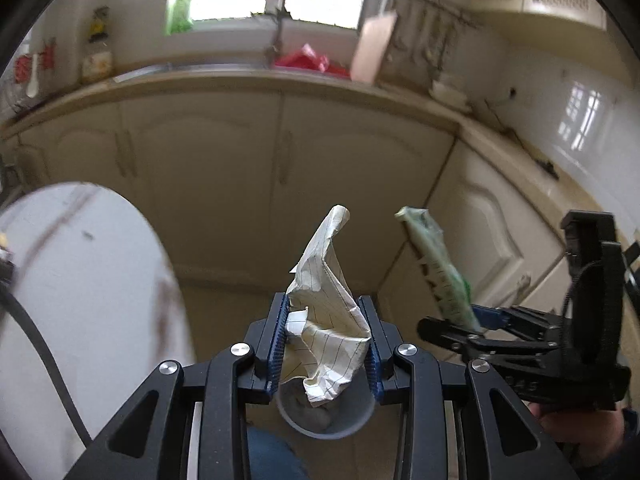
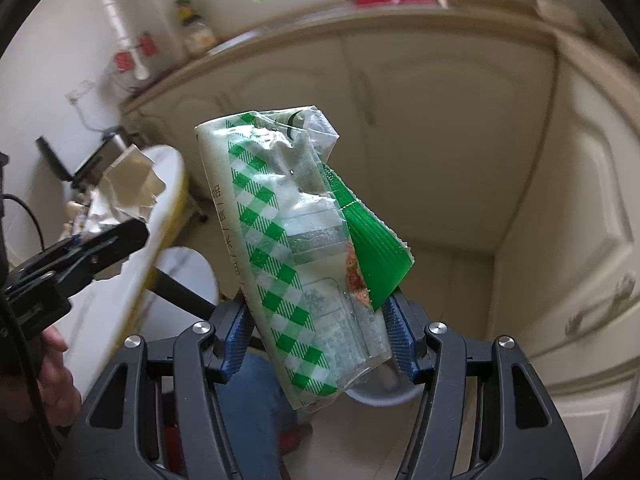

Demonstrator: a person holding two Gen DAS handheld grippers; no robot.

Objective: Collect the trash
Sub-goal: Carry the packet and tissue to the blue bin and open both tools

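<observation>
My left gripper [image 1: 326,344] is shut on a crumpled sheet of lined paper [image 1: 326,308] that sticks up between its blue pads. Straight below it on the floor stands a grey bin [image 1: 324,420]. My right gripper [image 2: 320,336] is shut on a clear plastic wrapper with green checks [image 2: 292,240]; the bin's rim [image 2: 380,398] shows just beneath it. In the left wrist view the right gripper [image 1: 476,322] hangs to the right, holding the wrapper [image 1: 436,264]. In the right wrist view the left gripper [image 2: 100,240] is at the left with the paper [image 2: 128,188].
Cream cupboard doors [image 1: 224,168] and a corner of counters close off the far side. A white round table [image 1: 80,280] stands at the left, with a stool [image 2: 188,276] under it. A sink with a red bag [image 1: 308,60] sits under the window. A person's hand [image 2: 56,380] and blue-trousered leg [image 2: 260,392] are below.
</observation>
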